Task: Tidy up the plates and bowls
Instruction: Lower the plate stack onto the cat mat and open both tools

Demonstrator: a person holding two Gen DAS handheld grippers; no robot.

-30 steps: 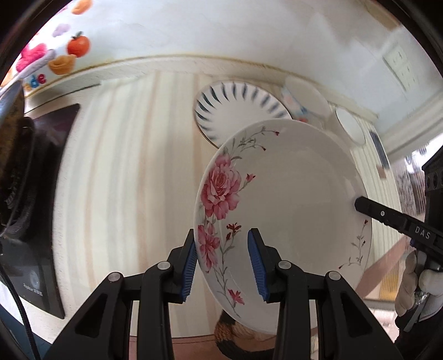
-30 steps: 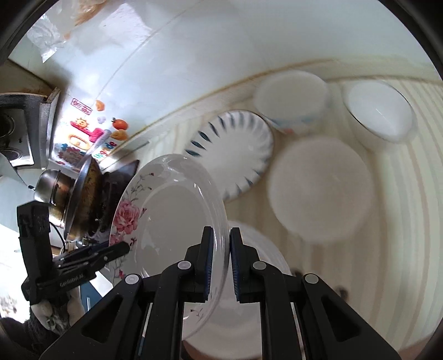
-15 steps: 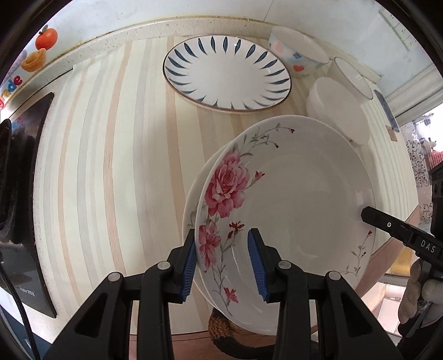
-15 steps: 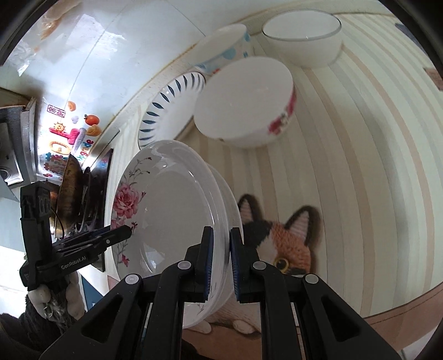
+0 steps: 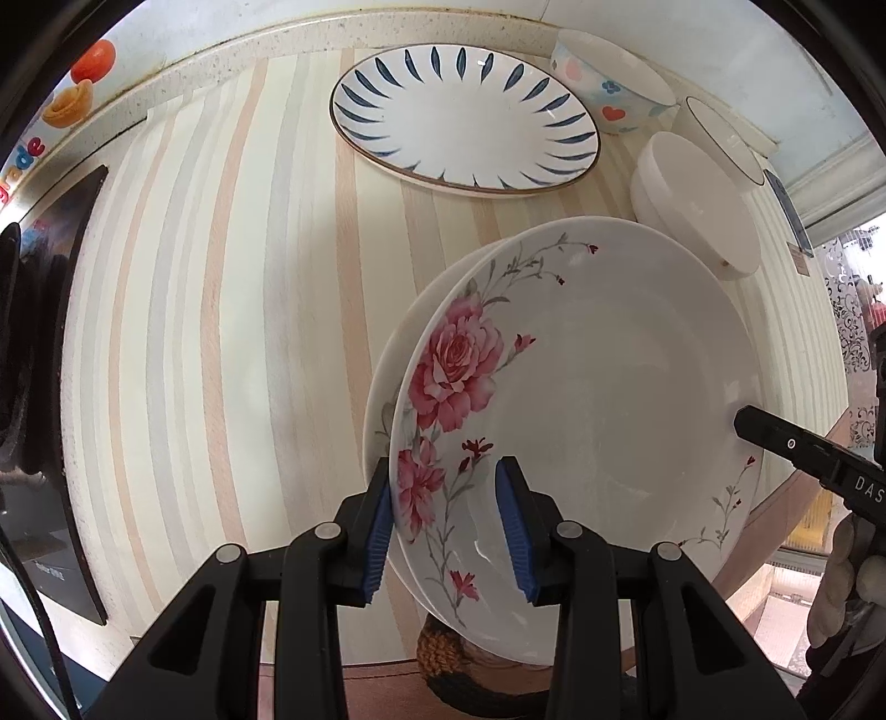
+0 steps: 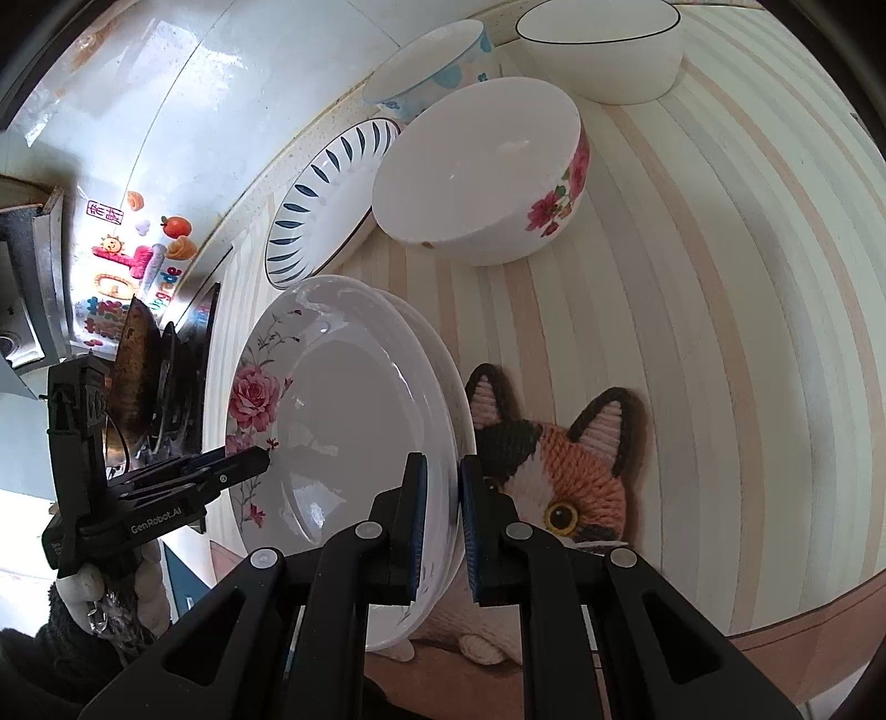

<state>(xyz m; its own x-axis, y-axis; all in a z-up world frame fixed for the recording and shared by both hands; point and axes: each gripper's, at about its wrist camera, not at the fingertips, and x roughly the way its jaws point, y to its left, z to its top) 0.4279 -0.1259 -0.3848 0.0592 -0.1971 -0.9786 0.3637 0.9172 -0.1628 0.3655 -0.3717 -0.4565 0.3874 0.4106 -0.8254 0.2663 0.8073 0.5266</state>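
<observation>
A white rose-patterned plate (image 5: pixel 598 399) lies on top of a second like plate (image 5: pixel 387 376) on the striped counter. My left gripper (image 5: pixel 446 523) straddles the near rim of the top plate with a wide gap between its jaws. My right gripper (image 6: pixel 440 512) is shut on the opposite rim of the rose plate (image 6: pixel 343 421). A blue-petal plate (image 5: pixel 465 116) lies farther back. A rose bowl (image 6: pixel 476 171), a heart-print bowl (image 5: pixel 609 83) and a black-rimmed white bowl (image 6: pixel 603 50) stand at the back right.
A knitted cat mat (image 6: pixel 559 471) lies under the plate stack at the counter's front edge. A dark stove (image 5: pixel 50 354) with a pan (image 6: pixel 138 376) is at the left. The tiled wall with stickers (image 6: pixel 133 260) runs along the back.
The rose plate has come down from tilted in the air onto the second plate on the counter. Both grippers have lowered with it.
</observation>
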